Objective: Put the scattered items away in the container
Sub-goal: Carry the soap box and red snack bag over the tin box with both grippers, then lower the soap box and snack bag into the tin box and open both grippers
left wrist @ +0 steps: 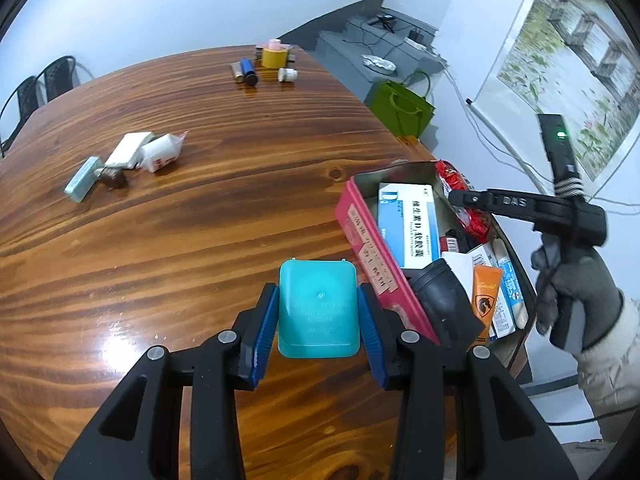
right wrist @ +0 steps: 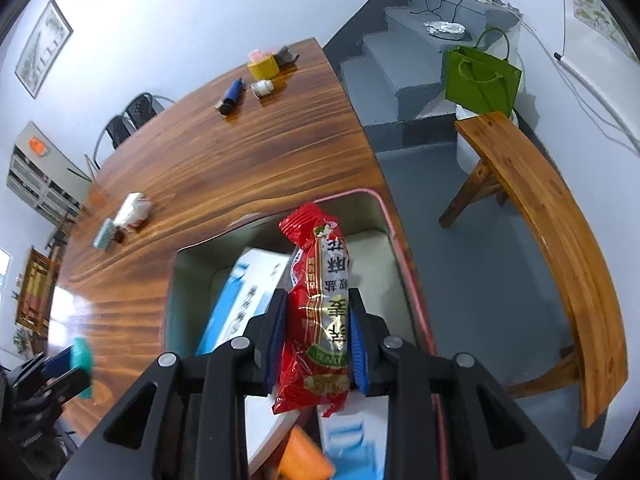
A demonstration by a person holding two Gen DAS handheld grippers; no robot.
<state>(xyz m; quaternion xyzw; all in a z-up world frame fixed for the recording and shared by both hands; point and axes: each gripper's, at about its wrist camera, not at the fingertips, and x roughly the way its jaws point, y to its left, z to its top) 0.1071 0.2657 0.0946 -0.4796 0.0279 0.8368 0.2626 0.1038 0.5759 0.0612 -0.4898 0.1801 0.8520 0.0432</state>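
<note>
Teal box (left wrist: 318, 308); red gold-lettered packet (right wrist: 318, 312); pink-red tin (left wrist: 360, 236).

Your left gripper (left wrist: 319, 320): blue pads pressed flat against both sides of its load, held low over the wood. Your right gripper (right wrist: 318, 336): pads pinched tight on its load. Right hand (left wrist: 568, 296), gloved grey, wraps the handle.

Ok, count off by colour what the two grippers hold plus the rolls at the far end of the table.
Teal: 1, the plastic case in the left gripper
Red: 1, the snack packet in the right gripper
Yellow: 1, the tape roll
Pink: 1, the smaller roll
Total: 4
</note>
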